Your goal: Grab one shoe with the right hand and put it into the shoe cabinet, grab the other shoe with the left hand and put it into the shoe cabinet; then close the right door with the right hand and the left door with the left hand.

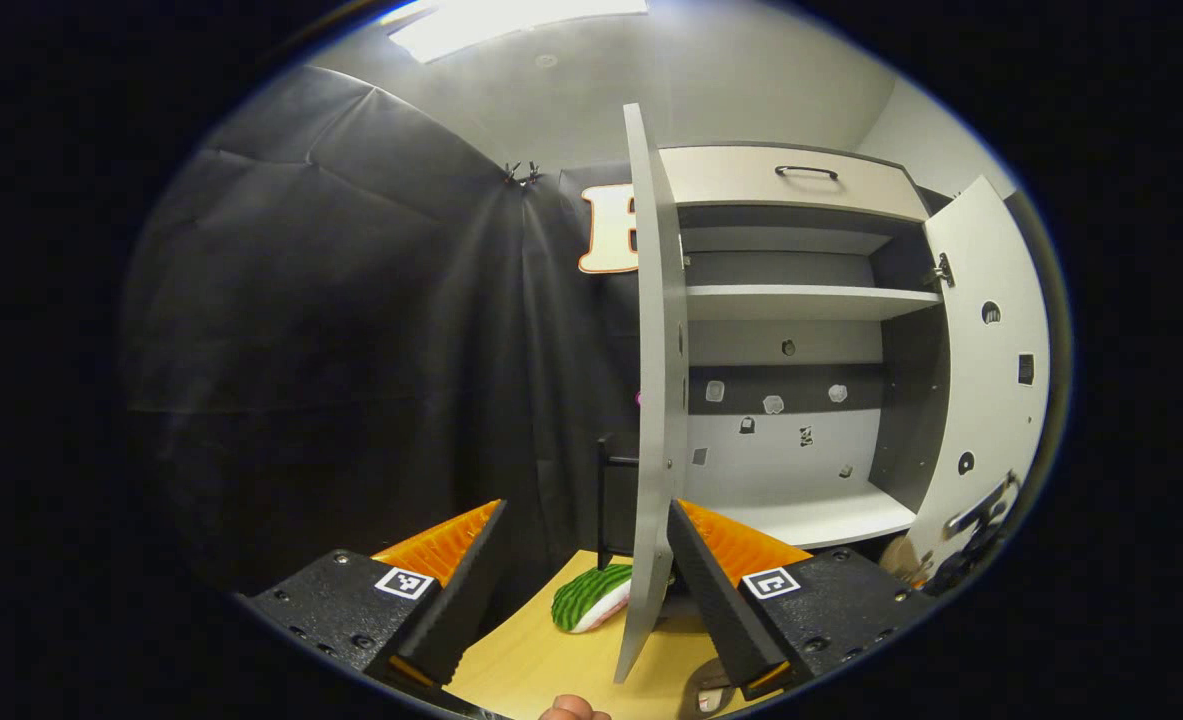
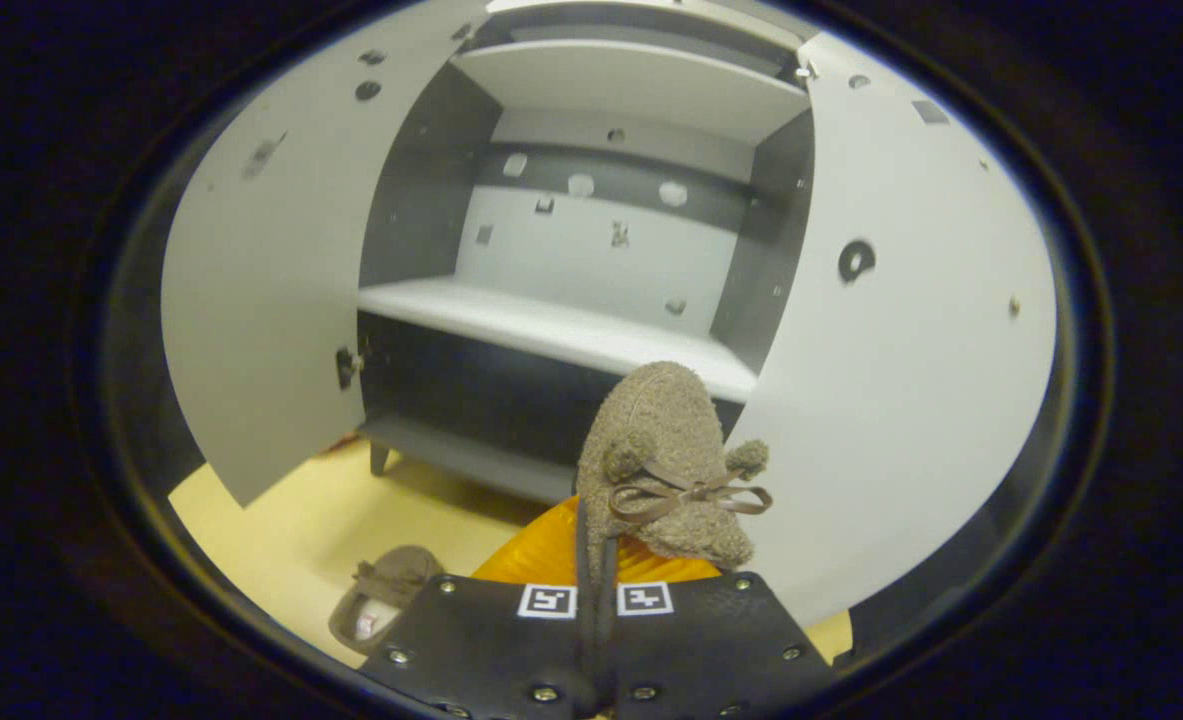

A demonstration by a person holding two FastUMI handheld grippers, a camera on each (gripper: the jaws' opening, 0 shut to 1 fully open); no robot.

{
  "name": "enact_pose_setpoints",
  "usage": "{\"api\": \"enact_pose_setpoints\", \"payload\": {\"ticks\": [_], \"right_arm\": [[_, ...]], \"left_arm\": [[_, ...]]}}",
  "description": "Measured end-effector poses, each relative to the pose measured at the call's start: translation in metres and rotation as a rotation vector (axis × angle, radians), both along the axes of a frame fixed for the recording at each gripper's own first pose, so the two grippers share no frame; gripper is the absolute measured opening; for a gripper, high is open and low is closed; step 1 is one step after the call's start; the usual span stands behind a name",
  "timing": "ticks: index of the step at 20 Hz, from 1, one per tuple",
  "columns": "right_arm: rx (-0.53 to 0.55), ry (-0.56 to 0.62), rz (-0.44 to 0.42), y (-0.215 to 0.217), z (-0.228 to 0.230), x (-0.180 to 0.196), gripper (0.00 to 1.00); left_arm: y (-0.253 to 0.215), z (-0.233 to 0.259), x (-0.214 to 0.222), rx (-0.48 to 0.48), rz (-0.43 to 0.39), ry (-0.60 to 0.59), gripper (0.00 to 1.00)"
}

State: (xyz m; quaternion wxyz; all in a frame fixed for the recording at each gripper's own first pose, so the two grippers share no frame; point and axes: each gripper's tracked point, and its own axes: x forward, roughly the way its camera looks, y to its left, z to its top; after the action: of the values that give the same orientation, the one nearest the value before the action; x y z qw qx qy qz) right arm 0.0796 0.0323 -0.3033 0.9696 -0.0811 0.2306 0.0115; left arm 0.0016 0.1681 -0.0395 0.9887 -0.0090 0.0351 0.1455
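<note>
Right gripper (image 2: 596,560): fingers pressed together on the heel edge of a brown shoe (image 2: 663,462), held toe-up and raised before the open cabinet (image 2: 591,330), level with its lower shelf (image 2: 551,325). Second shoe (image 2: 383,595) lies on the table (image 2: 281,530) near its front edge, left of the gripper. Left gripper (image 1: 586,580): fingers spread wide, holding nothing, straddling the edge of the open left door (image 1: 659,400). A green-striped object (image 1: 591,597) lies on the table beside that door. Right door (image 1: 986,370) stands open.
</note>
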Motion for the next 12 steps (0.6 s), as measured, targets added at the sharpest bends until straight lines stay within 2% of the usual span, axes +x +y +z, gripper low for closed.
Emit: {"api": "enact_pose_setpoints", "payload": {"ticks": [4,7,12], "right_arm": [[0.035,-0.117,0.021,0.001,0.077,0.048,0.0],[-0.002,-0.173,0.045,0.0,0.1,0.088,0.0],[0.011,-0.203,0.062,0.015,0.118,0.176,0.01]], "left_arm": [[0.003,-0.004,-0.01,-0.015,0.016,0.0,0.96],[0.006,-0.004,-0.015,-0.016,0.036,0.0,0.96],[0.027,-0.006,-0.032,-0.004,0.122,0.002,0.96]]}}
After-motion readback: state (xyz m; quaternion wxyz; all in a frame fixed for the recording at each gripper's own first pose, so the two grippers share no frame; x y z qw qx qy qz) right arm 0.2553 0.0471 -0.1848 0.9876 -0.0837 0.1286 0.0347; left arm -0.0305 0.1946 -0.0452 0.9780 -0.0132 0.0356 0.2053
